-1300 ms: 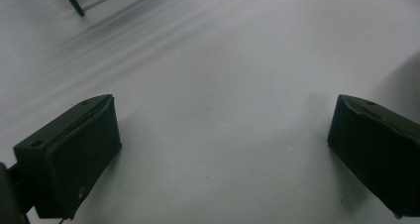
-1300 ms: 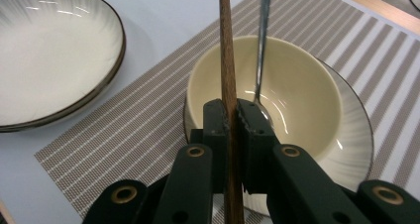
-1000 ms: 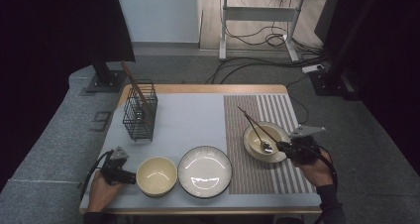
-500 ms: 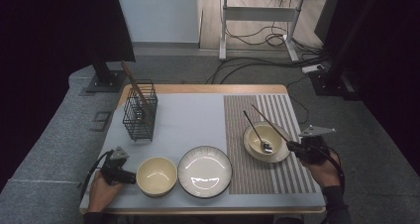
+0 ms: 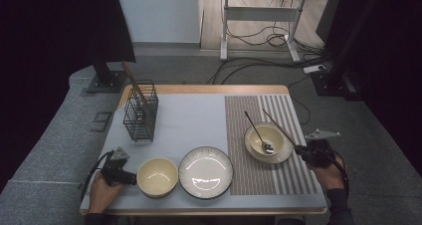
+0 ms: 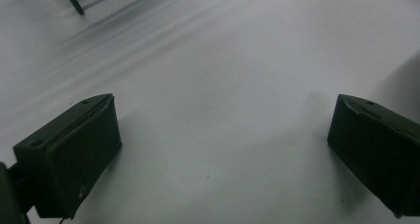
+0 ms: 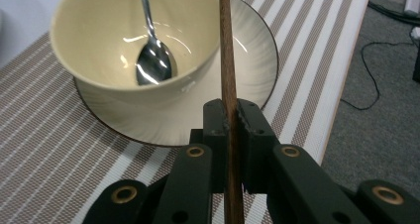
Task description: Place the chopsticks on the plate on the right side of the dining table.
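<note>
My right gripper [image 5: 301, 151] [image 7: 230, 116] is shut on a brown wooden chopstick [image 5: 279, 128] [image 7: 226, 45]. The stick slants up and away over the right edge of a cream bowl [image 5: 266, 138] [image 7: 99, 40]. That bowl stands on a plate [image 7: 208, 115] on the striped mat [image 5: 249, 175], and a metal spoon [image 5: 261, 135] [image 7: 153, 60] rests in it. My left gripper [image 5: 130, 177] [image 6: 223, 149] lies low at the table's front left with its jaws wide open over bare grey mat. It sits just left of a second cream bowl [image 5: 157, 176].
A white plate [image 5: 205, 171] lies between the two bowls. A black wire basket [image 5: 140, 116] with more chopsticks [image 5: 133, 80] stands at the back left. The table's right edge [image 5: 311, 150] runs close by my right hand, with cables on the floor beyond.
My right gripper has moved right and toward the near edge with the chopstick, which has come off the bowl's middle to its right rim. The left gripper has stayed put.
</note>
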A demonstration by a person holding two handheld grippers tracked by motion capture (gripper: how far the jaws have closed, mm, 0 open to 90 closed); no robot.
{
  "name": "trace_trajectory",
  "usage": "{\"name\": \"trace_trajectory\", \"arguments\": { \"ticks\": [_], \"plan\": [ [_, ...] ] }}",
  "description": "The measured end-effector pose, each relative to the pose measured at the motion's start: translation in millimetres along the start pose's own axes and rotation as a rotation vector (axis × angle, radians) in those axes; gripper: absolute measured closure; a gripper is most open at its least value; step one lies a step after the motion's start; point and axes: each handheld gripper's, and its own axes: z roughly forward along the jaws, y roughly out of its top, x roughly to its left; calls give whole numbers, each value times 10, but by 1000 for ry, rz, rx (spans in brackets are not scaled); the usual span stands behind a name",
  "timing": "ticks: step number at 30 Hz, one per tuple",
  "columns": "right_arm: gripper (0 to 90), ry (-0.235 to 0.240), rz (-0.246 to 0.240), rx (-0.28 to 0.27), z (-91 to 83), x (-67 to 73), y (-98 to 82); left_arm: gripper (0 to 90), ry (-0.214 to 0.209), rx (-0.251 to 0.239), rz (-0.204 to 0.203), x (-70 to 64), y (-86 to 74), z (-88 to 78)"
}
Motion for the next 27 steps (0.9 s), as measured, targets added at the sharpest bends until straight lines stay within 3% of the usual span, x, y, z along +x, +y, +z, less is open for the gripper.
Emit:
{"name": "trace_trajectory", "arguments": {
  "ticks": [17,27],
  "plan": [
    [834,14,29,51,212,-40,-124,0,0,0,0,0,0,0],
    [833,28,18,71,309,-33,-148,0,0,0,0,0,0,0]
  ]
}}
